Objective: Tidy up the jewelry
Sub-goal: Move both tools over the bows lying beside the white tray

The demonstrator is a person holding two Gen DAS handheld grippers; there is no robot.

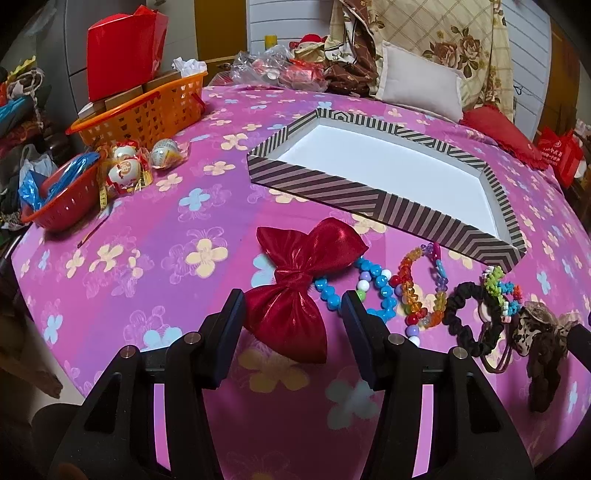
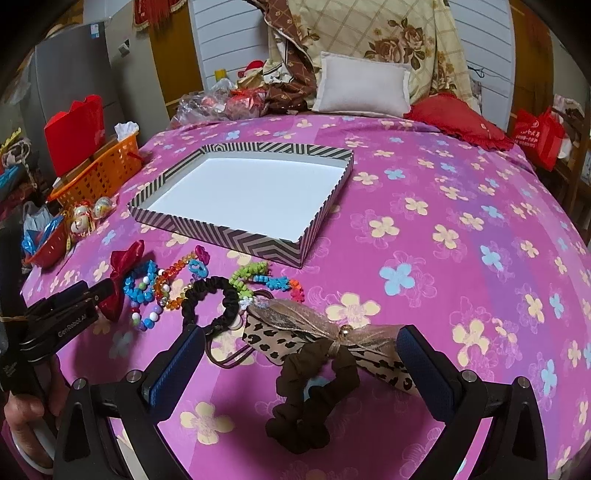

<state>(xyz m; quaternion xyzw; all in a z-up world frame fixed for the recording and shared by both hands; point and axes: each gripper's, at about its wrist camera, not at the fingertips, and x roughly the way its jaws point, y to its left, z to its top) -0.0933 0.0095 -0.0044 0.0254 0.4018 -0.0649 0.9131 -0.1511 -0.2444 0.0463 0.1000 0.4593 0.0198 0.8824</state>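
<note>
On the far left edge of the pink flowered bedspread (image 1: pixel 147 229), a small red basket (image 1: pixel 55 206) sat near an orange basket (image 1: pixel 147 110), with wrapped round sweets (image 1: pixel 129 166) between them. The jewelry lay in a row across the near part of the spread. Leftmost was the red satin bow (image 1: pixel 295 280), and the left gripper (image 1: pixel 293 310) hovered over it with its jaws wide, one finger on either side of the bow's near half and neither pad pressing it. In the right wrist view that same left gripper (image 2: pixel 94 291) reached in from the left edge, a hand (image 2: pixel 26 410) below it at the frame's edge.

Just right of the bow came the blue bead bracelet (image 1: pixel 373 288), then the orange and rainbow bead bracelet (image 1: pixel 417 288), both touching their neighbours. Next was the black scrunchie (image 2: pixel 210 299), with a green and blue bead piece (image 2: pixel 258 278) at its far side. Rightmost lay the leopard-print bow (image 2: pixel 332 347) tied to a brown scrunchie (image 2: pixel 314 391). The right gripper (image 2: pixel 301 354) stood open wide around this bow, its pads apart from it.

Beyond the row, the striped shallow box (image 2: pixel 221 232) lay open, its white inside bare. At the far end a white pillow (image 2: pixel 364 88) leaned against a floral quilt (image 2: pixel 388 33), a red cushion (image 2: pixel 458 118) to its right.
</note>
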